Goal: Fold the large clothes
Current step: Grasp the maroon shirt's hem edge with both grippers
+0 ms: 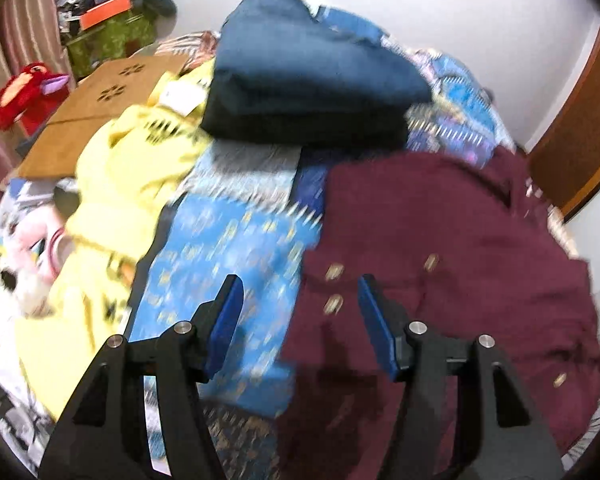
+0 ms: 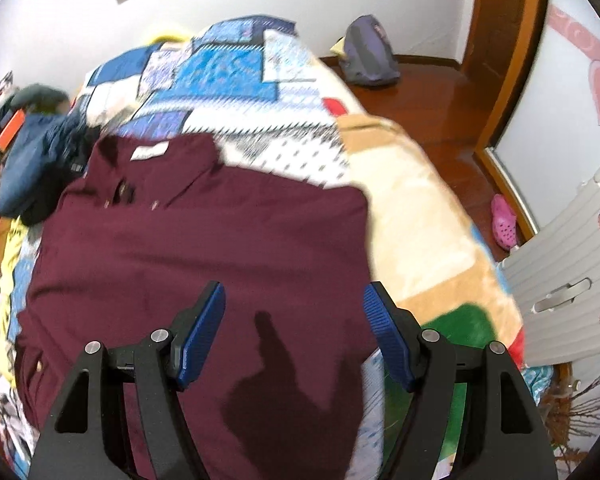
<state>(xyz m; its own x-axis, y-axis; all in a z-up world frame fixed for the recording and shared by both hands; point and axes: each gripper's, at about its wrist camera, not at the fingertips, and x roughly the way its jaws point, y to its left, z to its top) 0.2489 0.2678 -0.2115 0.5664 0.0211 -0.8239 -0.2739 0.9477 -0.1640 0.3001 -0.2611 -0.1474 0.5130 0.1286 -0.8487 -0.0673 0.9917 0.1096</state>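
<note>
Bedding in blue patchwork print (image 1: 236, 240) fills the middle of the left wrist view, heaped with clothes under a white wall. The left gripper (image 1: 298, 308) rises from the bottom edge, its blue pads spread apart with nothing between them, above the seam where the maroon shirt (image 1: 440, 248) meets the blue print. That shirt spreads over the lower right, brass buttons showing. A dark blue garment (image 1: 308, 76) is piled at top centre, a yellow garment (image 1: 140, 184) lies at left, and a brown board (image 1: 100, 116) and a red plush toy (image 1: 24, 96) sit at upper left. A wooden door frame (image 1: 576, 132) stands at right.

In the right wrist view the maroon shirt (image 2: 204, 248) lies flat across the centre, collar toward the top. The right gripper (image 2: 294, 316) hangs over its lower part, fingers wide and empty. A beige blanket (image 2: 416, 220) lies right of the shirt, wooden floor (image 2: 432, 92) beyond with a grey bag (image 2: 368, 56) and a pink shoe (image 2: 504, 222).
</note>
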